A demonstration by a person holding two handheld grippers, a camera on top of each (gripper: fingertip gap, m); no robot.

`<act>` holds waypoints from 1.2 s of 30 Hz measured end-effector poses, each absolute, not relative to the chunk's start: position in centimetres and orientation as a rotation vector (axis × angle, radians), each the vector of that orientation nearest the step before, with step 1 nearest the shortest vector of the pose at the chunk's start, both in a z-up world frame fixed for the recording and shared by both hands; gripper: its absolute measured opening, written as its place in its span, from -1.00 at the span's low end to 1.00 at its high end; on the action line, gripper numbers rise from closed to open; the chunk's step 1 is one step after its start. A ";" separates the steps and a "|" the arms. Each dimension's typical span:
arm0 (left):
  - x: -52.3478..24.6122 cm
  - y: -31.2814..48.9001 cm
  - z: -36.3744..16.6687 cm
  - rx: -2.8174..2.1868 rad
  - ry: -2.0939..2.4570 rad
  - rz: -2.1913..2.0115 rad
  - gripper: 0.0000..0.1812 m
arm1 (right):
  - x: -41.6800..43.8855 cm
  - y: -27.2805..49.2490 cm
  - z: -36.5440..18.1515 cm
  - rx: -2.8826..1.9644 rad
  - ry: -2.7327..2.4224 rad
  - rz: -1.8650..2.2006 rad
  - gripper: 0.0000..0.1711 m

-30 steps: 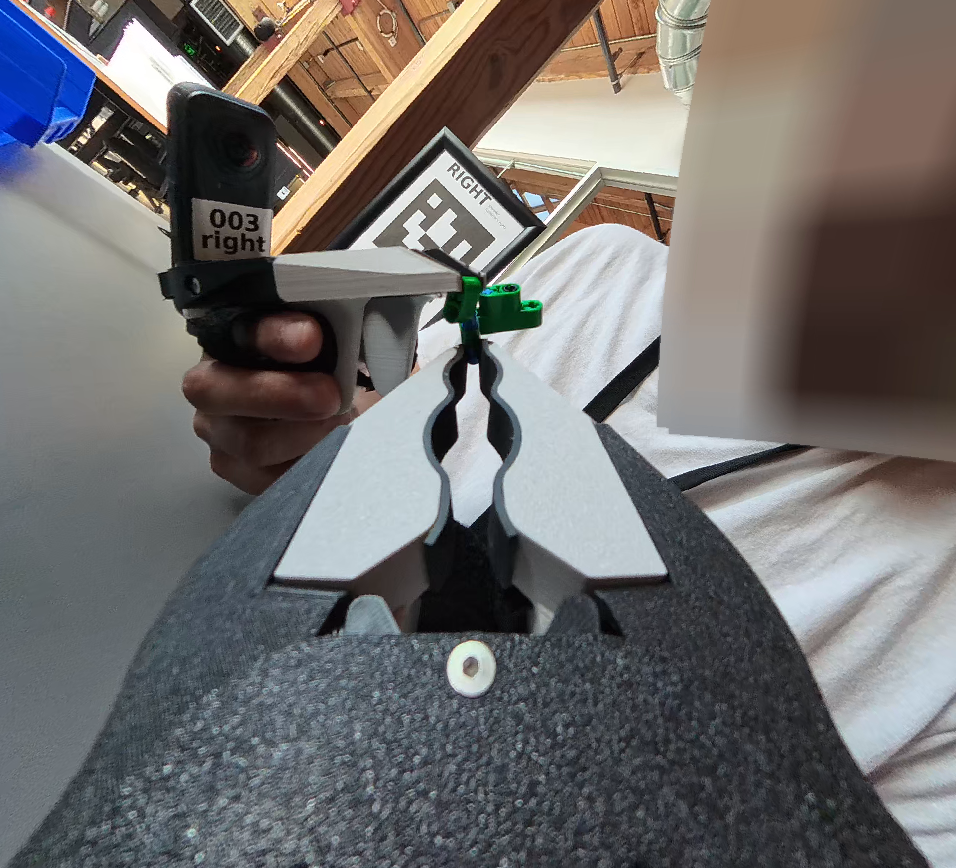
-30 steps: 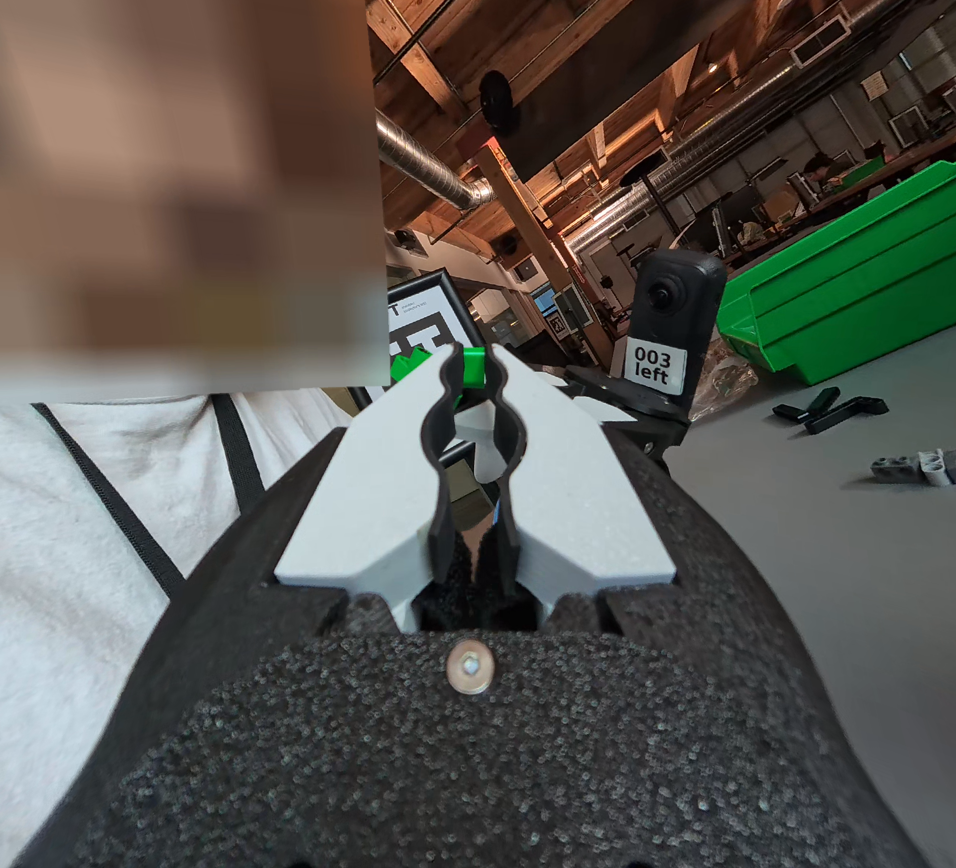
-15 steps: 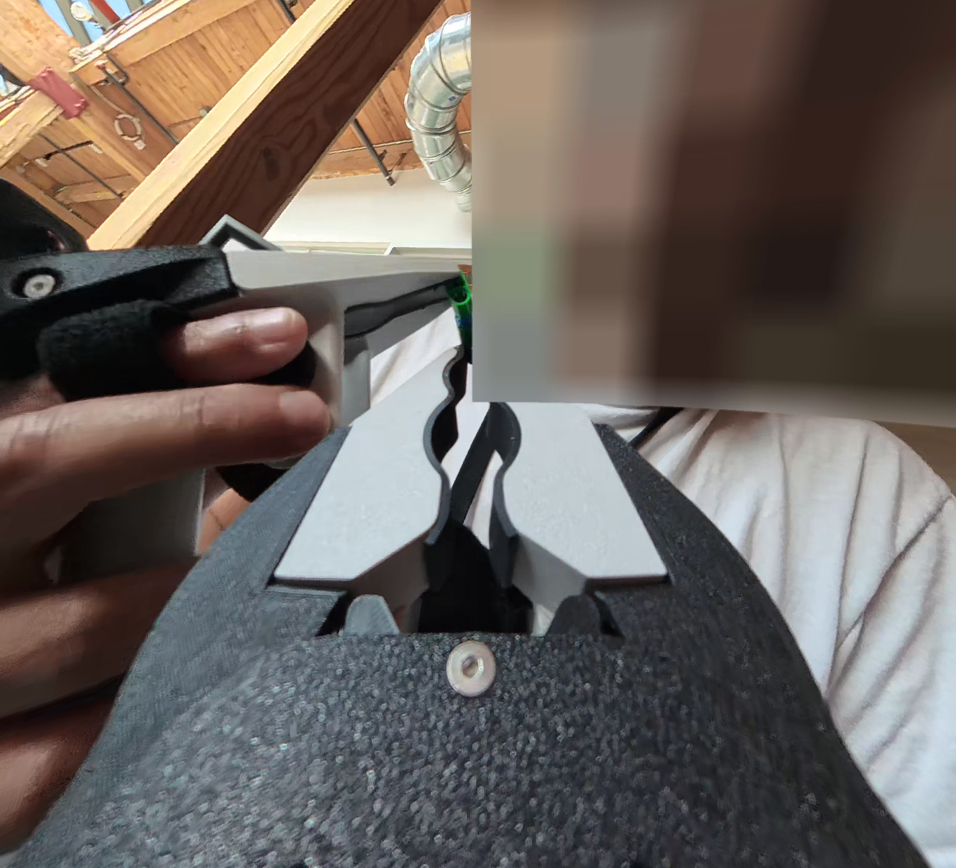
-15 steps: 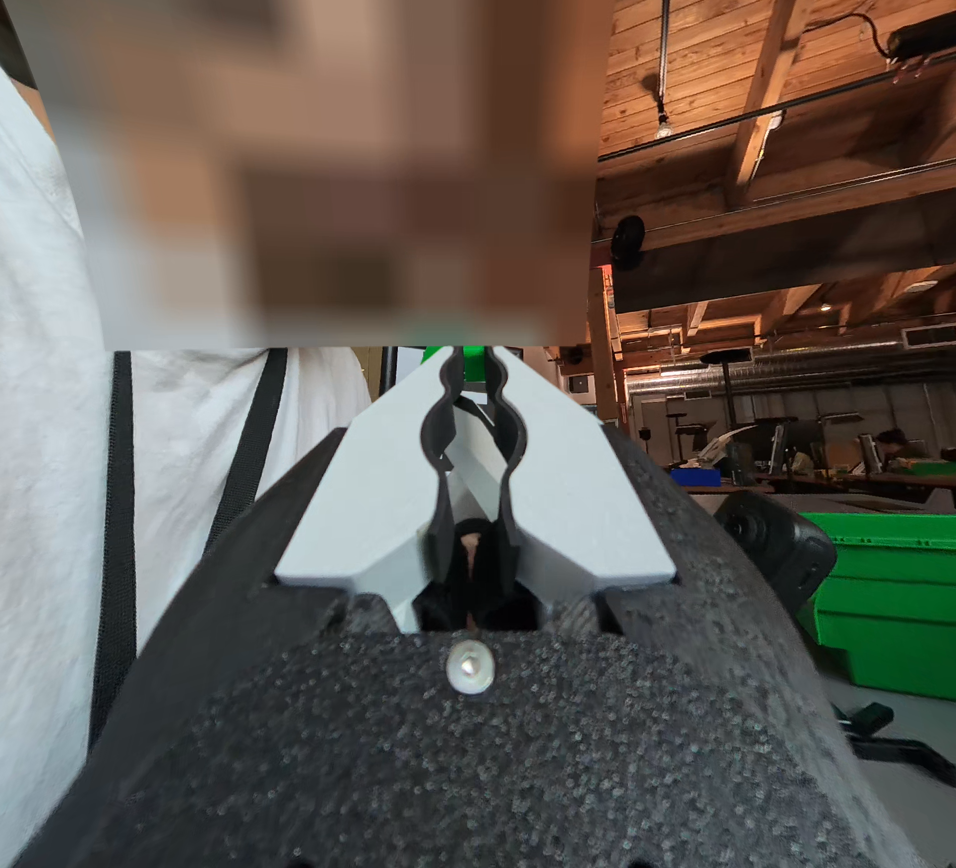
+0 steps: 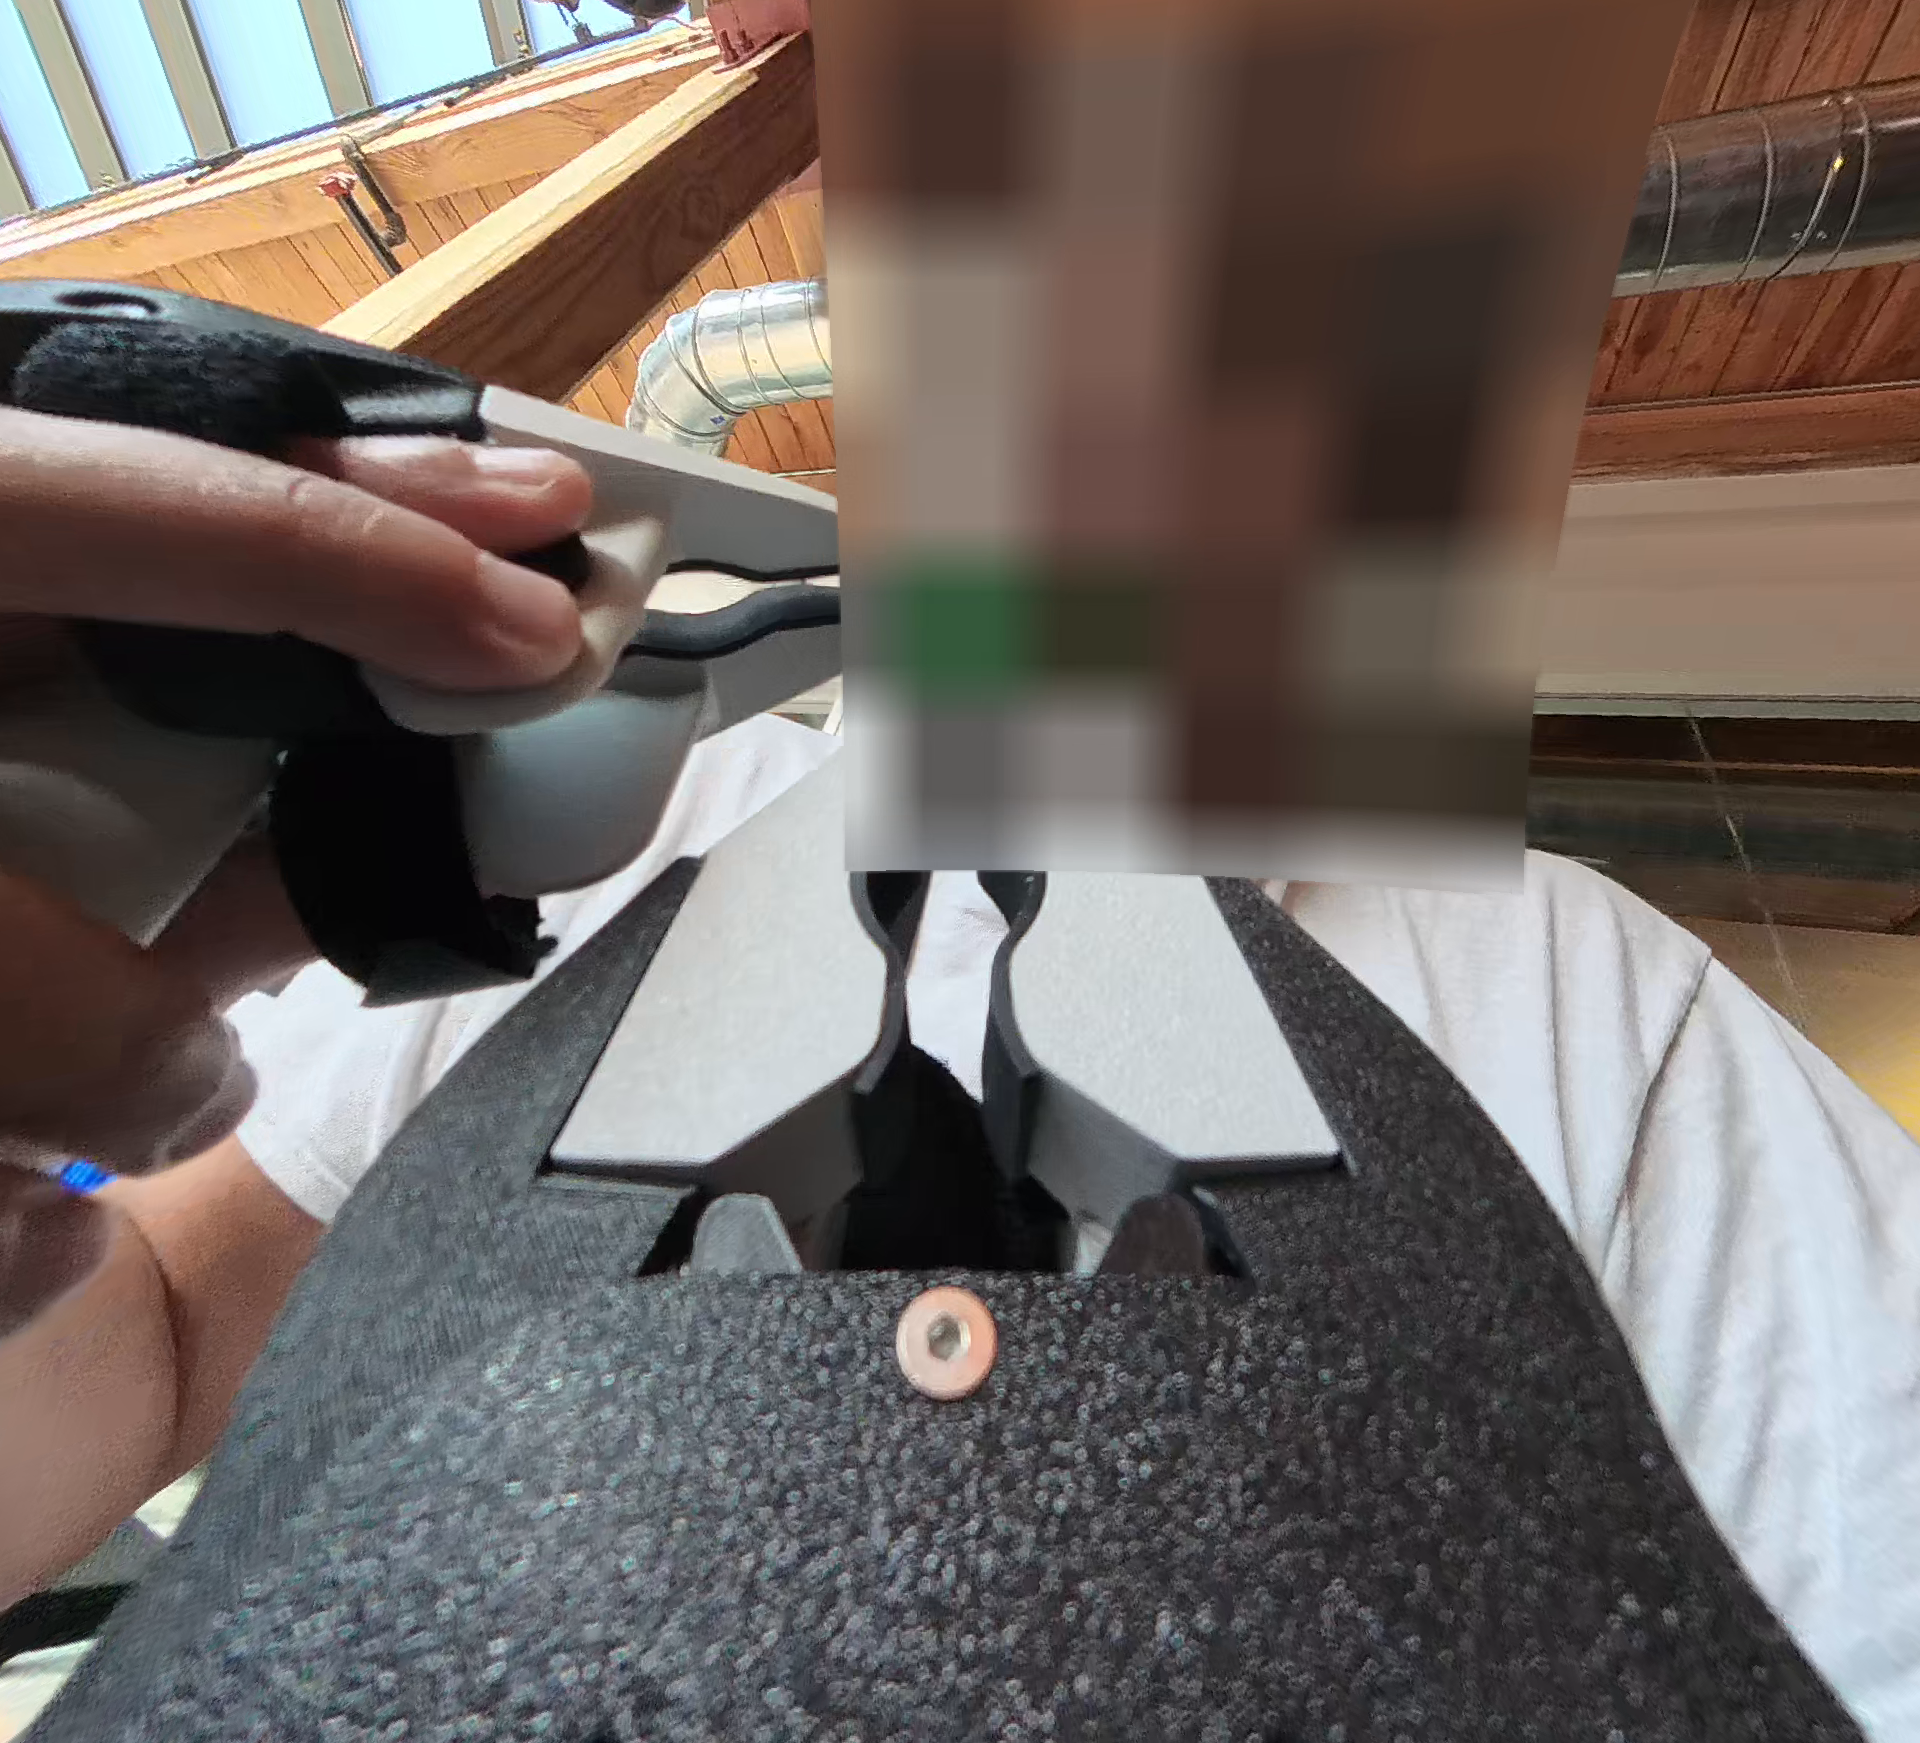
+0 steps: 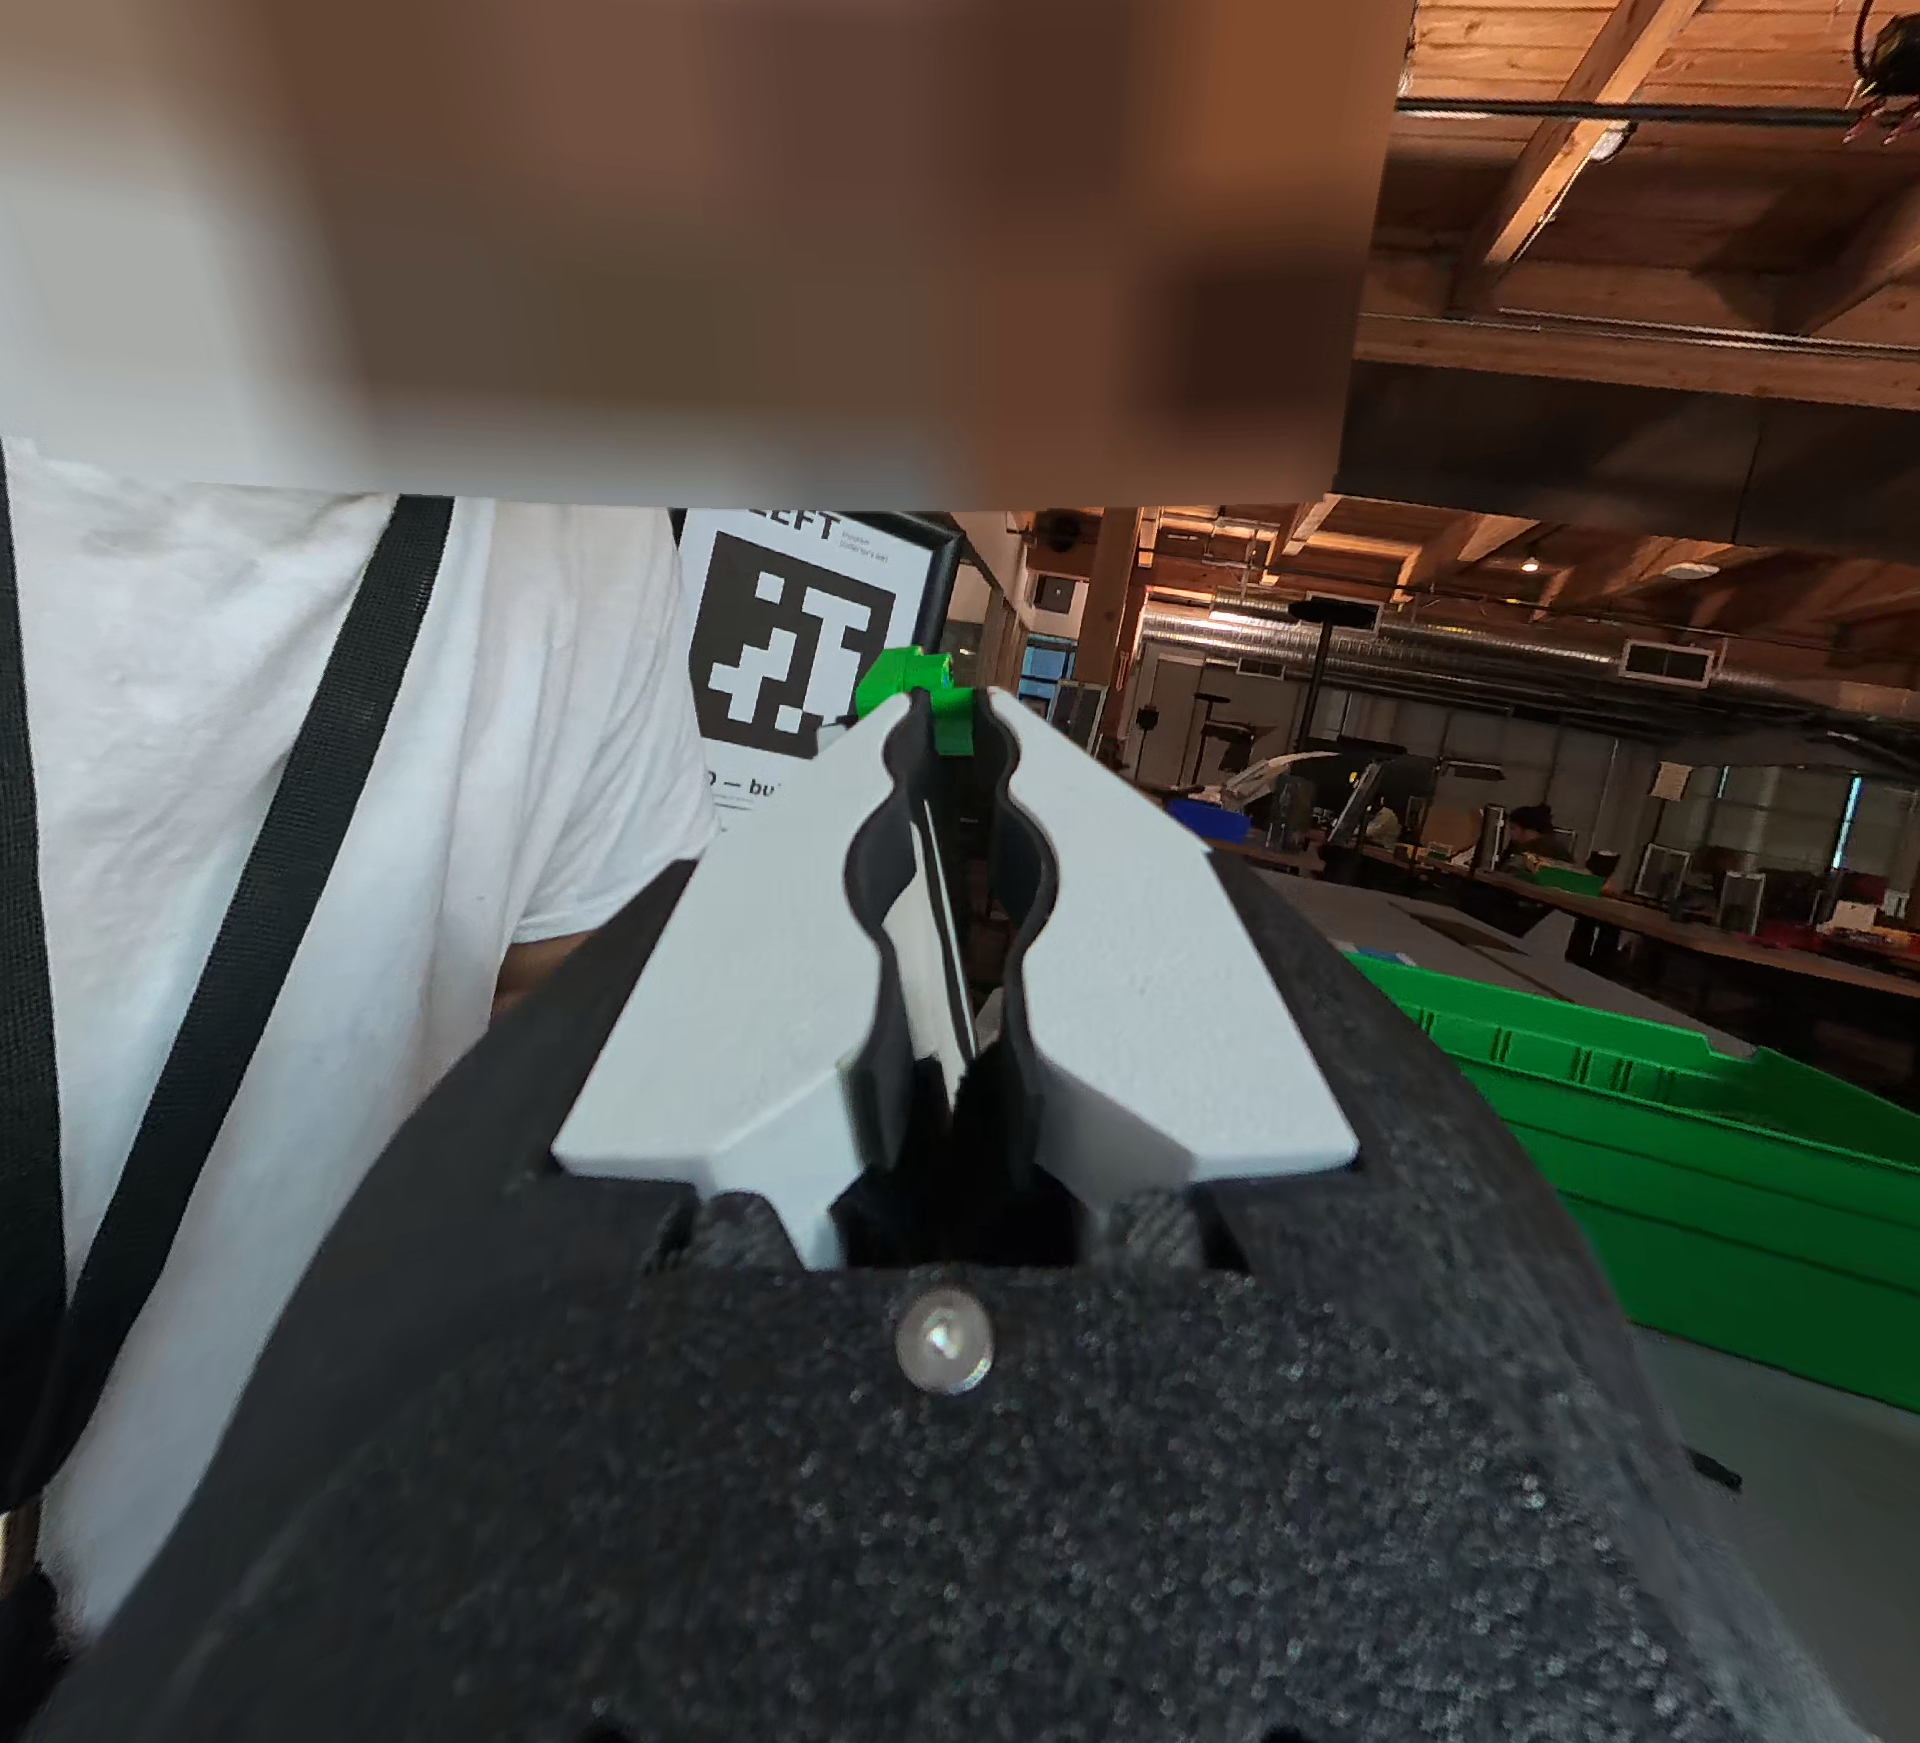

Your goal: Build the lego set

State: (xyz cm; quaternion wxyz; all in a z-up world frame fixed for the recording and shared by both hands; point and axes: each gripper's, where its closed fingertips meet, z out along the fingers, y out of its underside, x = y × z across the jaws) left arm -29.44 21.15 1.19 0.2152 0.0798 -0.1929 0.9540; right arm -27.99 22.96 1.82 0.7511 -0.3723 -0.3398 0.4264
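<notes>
The green lego piece (image 6: 940, 706) sits pinched at the very tips of the right gripper (image 6: 948, 719), its two grey fingers drawn in against it so that only a narrow gap shows between them lower down. Part of the piece juts up and to the left of the tips, in front of a black-and-white marker card (image 6: 795, 654) that stands just behind it. In the left wrist view the piece itself is hidden under a blurred patch.

The left gripper (image 5: 948, 893) has its fingers (image 5: 748, 1018) close together with a slim gap between them, but their tips run under the blur, so I cannot tell whether they hold anything. To the left of the lego piece in that view, the right gripper reaches in sideways, gripped by a hand (image 5: 260, 571).

Behind the piece is the person's white shirt (image 6: 260, 862), crossed by a black strap (image 6: 312, 810). To the right of the piece, lower and farther off, a green bin (image 6: 1683, 1184) rests on the grey table (image 6: 1808, 1527). Wooden ceiling beams (image 6: 1621, 31) run above.
</notes>
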 end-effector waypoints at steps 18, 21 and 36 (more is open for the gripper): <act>-27.3 19.2 -2.0 0.646 -0.969 2.464 -0.99 | -26.3 21.2 -1.1 -0.976 -0.899 1.156 -0.93; -27.2 18.9 -2.6 0.688 -1.009 2.437 -0.99 | -26.2 21.1 -1.5 -0.977 -0.903 1.133 -0.93; -27.6 18.1 -1.3 0.525 -0.920 2.445 -0.99 | -26.2 20.0 -0.8 -0.878 -0.883 1.042 -0.93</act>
